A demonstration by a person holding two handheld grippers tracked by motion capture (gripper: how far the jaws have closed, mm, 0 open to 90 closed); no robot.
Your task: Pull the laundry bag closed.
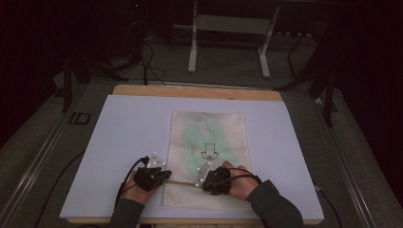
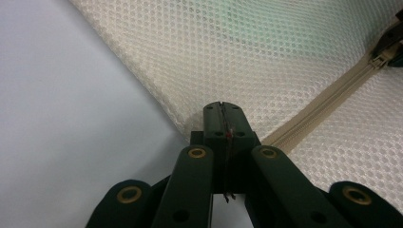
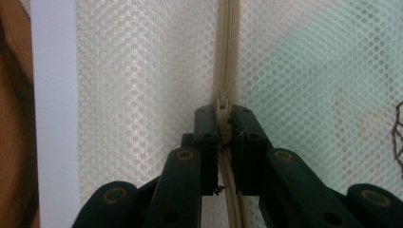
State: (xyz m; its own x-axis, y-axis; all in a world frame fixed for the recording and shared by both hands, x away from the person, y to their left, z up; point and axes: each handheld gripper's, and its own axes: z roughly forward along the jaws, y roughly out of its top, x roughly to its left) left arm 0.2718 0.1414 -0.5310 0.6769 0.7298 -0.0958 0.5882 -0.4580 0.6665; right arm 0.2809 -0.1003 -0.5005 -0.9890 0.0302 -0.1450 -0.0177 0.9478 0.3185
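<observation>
While the mesh zipper pouch [image 1: 209, 156] is lying flat on the pale blue board [image 1: 119, 142], near the middle and toward the near edge, both grippers are working on its zipper [image 2: 328, 97], which is running left to right across the near part of the bag. The left gripper [image 2: 222, 108] is sitting at the pouch's left edge with its jaws pressed together, pinching the fabric corner where the zipper tape begins. The right gripper [image 3: 223, 114] is clamping the zipper pull [image 3: 223, 105], jaws closed on it, a little right of the left gripper along the track [image 1: 183, 182].

Judgement on progress: grasping is done, with one end anchored and the slider held. In the right gripper view the teeth are looking joined beyond the pull, and behind it they seem parted, though that is hard to read. Most of the slider's travel toward the right edge is probably remaining. Greenish contents [image 1: 209, 133] are showing through the mesh.
</observation>
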